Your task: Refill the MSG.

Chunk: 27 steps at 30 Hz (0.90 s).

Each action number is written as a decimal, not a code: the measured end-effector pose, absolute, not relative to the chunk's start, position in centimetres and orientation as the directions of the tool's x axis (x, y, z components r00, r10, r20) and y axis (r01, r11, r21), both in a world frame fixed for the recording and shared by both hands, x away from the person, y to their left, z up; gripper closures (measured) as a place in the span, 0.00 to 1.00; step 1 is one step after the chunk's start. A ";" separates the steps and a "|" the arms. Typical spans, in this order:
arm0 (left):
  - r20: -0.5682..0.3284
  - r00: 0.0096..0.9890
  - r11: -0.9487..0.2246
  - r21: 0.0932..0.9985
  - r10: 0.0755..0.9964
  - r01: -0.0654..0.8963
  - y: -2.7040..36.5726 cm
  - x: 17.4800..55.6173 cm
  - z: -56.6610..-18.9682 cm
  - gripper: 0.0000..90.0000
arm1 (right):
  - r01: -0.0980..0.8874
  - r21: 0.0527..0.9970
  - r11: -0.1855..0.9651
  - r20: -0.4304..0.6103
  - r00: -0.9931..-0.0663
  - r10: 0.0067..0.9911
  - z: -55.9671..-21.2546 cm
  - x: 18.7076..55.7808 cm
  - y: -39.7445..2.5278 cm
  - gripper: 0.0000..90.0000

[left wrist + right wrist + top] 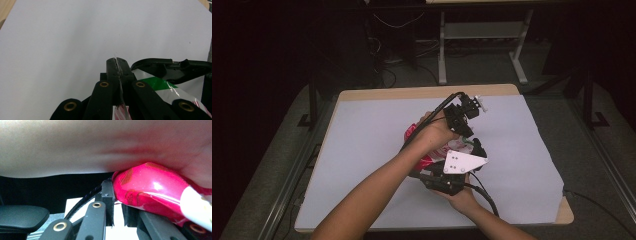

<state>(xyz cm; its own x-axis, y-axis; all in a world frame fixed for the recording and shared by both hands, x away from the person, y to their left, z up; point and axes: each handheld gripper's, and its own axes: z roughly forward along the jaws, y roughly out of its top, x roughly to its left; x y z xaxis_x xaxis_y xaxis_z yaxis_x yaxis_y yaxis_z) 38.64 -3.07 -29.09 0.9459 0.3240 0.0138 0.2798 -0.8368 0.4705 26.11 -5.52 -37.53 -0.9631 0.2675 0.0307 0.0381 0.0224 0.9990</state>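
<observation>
A shiny red, white and green snack bag [428, 161] is held up over the middle of the table between both grippers. My left gripper [466, 131] comes in above it. In the left gripper view, the jaws of my left gripper [117, 63] are pressed together on a thin striped edge of the bag [160, 85]. My right gripper [432, 167], with its grey plate on top, grips from below. In the right gripper view, my right gripper [117, 202] is shut on the lower edge of the red bag [150, 187], under a forearm [87, 145].
A white sheet [362, 150] covers the wooden table [564, 212], with open room on every side of the hands. Metal rails run along both table sides. Beyond the far edge stand desk legs [442, 55] and cables on a dark floor.
</observation>
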 end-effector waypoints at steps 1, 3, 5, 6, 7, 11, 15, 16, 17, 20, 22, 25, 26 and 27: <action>0.016 0.945 -0.837 0.470 0.325 0.280 -3.1 38.6 -29.1 1.00 | 0.038 0.999 0.021 0.031 -0.963 0.267 -37.5 26.1 -5.5 0.90; 0.016 0.945 -0.837 0.468 0.327 0.282 -3.1 38.6 -29.1 1.00 | 0.039 0.999 0.019 0.033 -0.963 0.266 -37.5 26.1 -5.5 0.90; 0.017 0.944 -0.837 0.468 0.329 0.283 -3.2 38.6 -29.1 1.00 | 0.040 0.999 0.018 0.034 -0.963 0.266 -37.5 26.2 -5.5 0.90; 0.018 0.945 -0.840 0.465 0.327 0.281 -3.2 38.5 -29.2 1.00 | 0.042 0.999 0.017 0.036 -0.963 0.266 -37.5 26.1 -5.5 0.90; 0.018 0.945 -0.839 0.465 0.327 0.282 -3.2 38.5 -29.2 1.00 | 0.042 0.999 0.017 0.036 -0.963 0.265 -37.5 26.1 -5.5 0.90; 0.018 0.944 -0.838 0.466 0.329 0.283 -3.2 38.5 -29.2 1.00 | 0.039 0.999 0.018 0.033 -0.963 0.266 -37.4 26.2 -5.6 0.90; 0.018 0.943 -0.838 0.464 0.332 0.286 -3.1 38.6 -29.2 1.00 | 0.042 0.999 0.016 0.036 -0.963 0.266 -37.5 26.2 -5.5 0.90; 0.016 0.942 -0.836 0.466 0.335 0.290 -3.1 38.6 -29.3 1.00 | 0.040 0.999 0.017 0.034 -0.963 0.266 -37.5 26.2 -5.5 0.90; 0.016 0.942 -0.837 0.464 0.335 0.290 -3.1 38.7 -29.2 1.00 | 0.040 0.999 0.017 0.034 -0.963 0.266 -37.5 26.2 -5.5 0.90; 0.018 0.942 -0.838 0.463 0.336 0.290 -3.0 38.6 -29.3 1.00 | 0.040 0.999 0.016 0.035 -0.964 0.265 -37.5 26.2 -5.5 0.90; 0.018 0.941 -0.838 0.463 0.337 0.290 -3.0 38.6 -29.3 1.00 | 0.040 0.999 0.015 0.034 -0.964 0.264 -37.5 26.2 -5.5 0.90; 0.017 0.941 -0.836 0.465 0.338 0.292 -3.0 38.6 -29.3 1.00 | 0.042 0.999 0.015 0.037 -0.964 0.263 -37.5 26.2 -5.5 0.90; 0.019 0.940 -0.836 0.465 0.339 0.292 -3.0 38.6 -29.3 1.00 | 0.041 0.999 0.015 0.035 -0.964 0.263 -37.5 26.2 -5.5 0.90; 0.020 0.941 -0.837 0.462 0.339 0.292 -3.0 38.7 -29.3 1.00 | 0.041 0.999 0.015 0.035 -0.964 0.263 -37.5 26.2 -5.5 0.90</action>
<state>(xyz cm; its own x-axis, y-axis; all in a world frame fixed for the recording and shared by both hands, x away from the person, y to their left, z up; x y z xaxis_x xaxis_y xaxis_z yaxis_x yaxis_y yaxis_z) 38.66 -2.97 -29.32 0.9407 0.3385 0.0198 0.2916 -0.8373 0.4624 26.22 -5.48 -37.52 -0.9642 0.2627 0.0354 0.0409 0.0152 0.9990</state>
